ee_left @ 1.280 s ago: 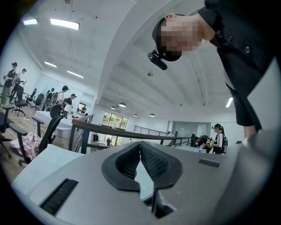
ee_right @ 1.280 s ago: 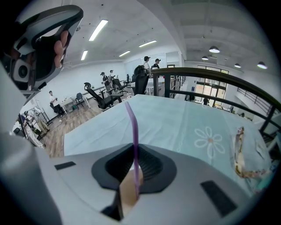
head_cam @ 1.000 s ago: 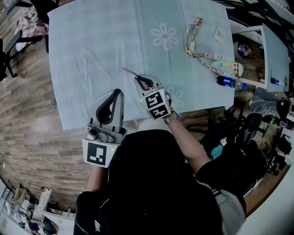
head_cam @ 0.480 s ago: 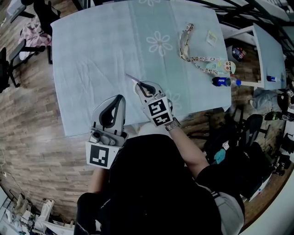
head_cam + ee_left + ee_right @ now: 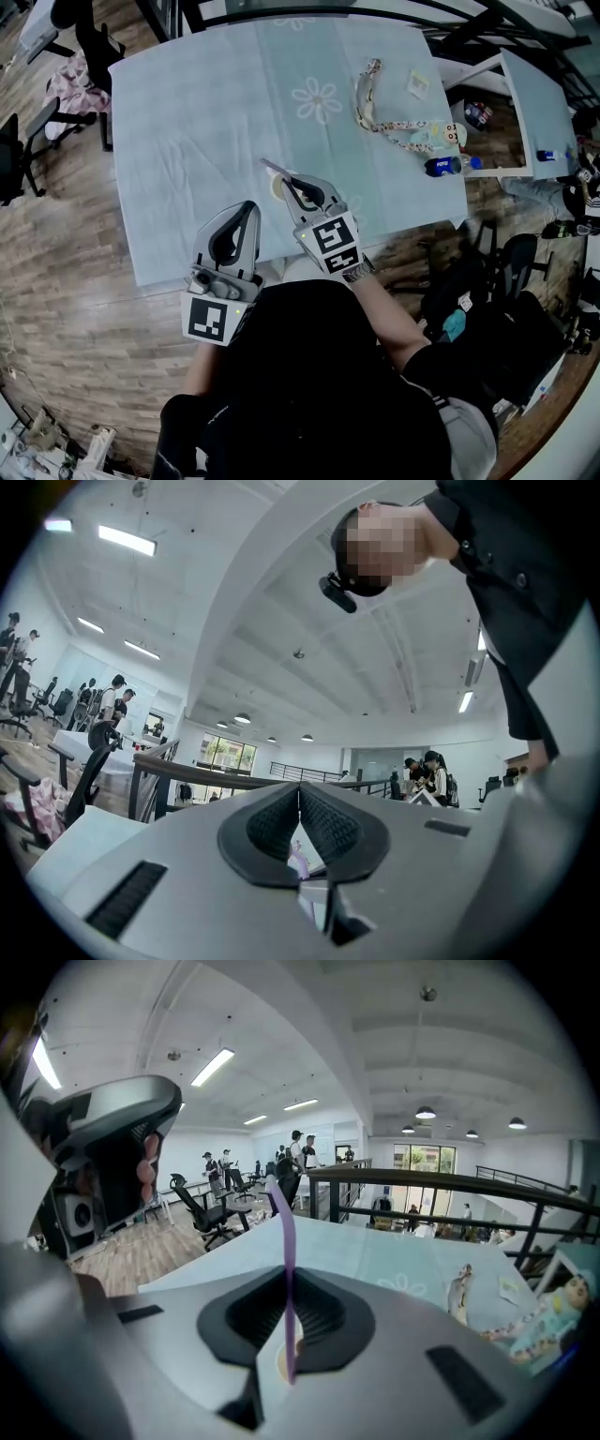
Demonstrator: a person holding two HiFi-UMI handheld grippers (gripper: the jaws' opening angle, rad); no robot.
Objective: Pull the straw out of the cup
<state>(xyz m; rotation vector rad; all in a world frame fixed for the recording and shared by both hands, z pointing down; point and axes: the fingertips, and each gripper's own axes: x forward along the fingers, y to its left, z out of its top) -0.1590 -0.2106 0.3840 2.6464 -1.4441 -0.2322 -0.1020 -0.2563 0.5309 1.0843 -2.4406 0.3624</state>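
Over the bench (image 5: 187, 122), right tongs (image 5: 288, 1279) pinch the straw (image 5: 284, 1232) above the cup (image 5: 280, 1354); left tongs (image 5: 299, 799) are pressed together, empty. Nothing steadies the cup, so lift straight up, lest it tips.

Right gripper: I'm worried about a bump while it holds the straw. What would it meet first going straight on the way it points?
Probably the pale blue flowered tablecloth. The right gripper, shut on the thin purple straw, tilts down toward bare cloth. Depth is unclear.
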